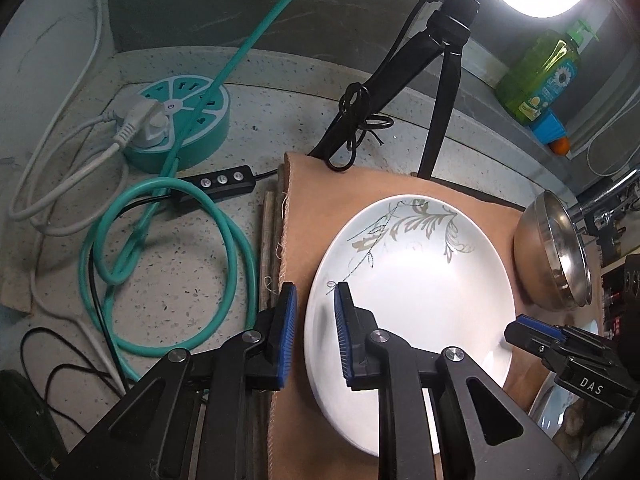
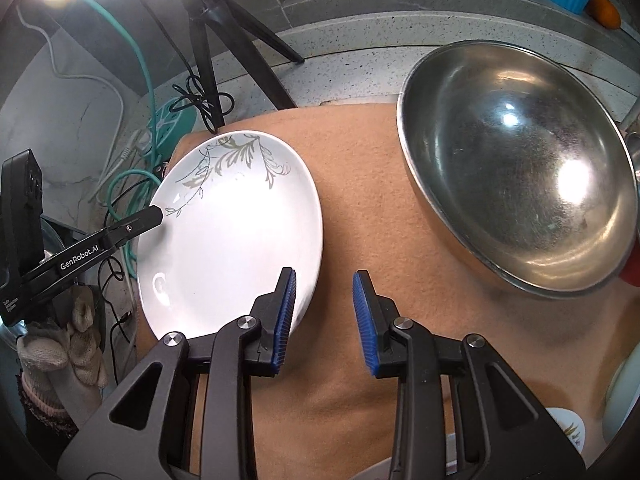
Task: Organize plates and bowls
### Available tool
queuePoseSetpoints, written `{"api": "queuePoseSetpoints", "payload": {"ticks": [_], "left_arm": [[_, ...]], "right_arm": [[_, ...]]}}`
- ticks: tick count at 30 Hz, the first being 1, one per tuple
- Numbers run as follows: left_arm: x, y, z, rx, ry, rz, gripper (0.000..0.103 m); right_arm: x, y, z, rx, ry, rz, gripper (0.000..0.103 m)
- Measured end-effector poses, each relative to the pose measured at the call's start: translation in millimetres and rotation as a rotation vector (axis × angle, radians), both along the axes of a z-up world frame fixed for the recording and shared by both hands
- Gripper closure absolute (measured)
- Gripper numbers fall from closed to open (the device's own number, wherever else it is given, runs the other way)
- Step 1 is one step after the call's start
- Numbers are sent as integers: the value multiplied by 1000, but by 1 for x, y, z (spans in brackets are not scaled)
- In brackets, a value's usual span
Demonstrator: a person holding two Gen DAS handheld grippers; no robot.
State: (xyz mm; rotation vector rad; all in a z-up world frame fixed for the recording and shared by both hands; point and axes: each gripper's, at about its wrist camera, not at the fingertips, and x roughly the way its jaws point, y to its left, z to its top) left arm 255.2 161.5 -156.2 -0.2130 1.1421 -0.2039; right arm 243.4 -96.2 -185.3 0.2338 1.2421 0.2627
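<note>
A white plate with a grey leaf pattern lies on a tan cloth. My left gripper straddles the plate's left rim, one pad inside and one outside, and is shut on it; the right wrist view shows its finger on that rim. My right gripper stands over the plate's right rim, its left pad above the plate and its right pad above bare cloth, with a gap showing. A steel bowl rests tilted on the cloth to the right of the plate.
A teal round power strip and coiled teal cable lie left of the cloth. Black tripod legs stand behind the plate under a ring light. A green soap bottle sits on the back ledge. More white dishes show at lower right.
</note>
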Motion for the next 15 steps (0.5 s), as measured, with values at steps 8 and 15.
{"api": "queuePoseSetpoints", "payload": {"ticks": [8, 15], "left_arm": [[1, -1, 0, -3, 6, 8, 91], [-7, -5, 3, -2, 9, 15, 91]], "right_arm": [[3, 13, -8, 12, 21, 39, 92], [-5, 12, -5, 19, 16, 32, 92]]}}
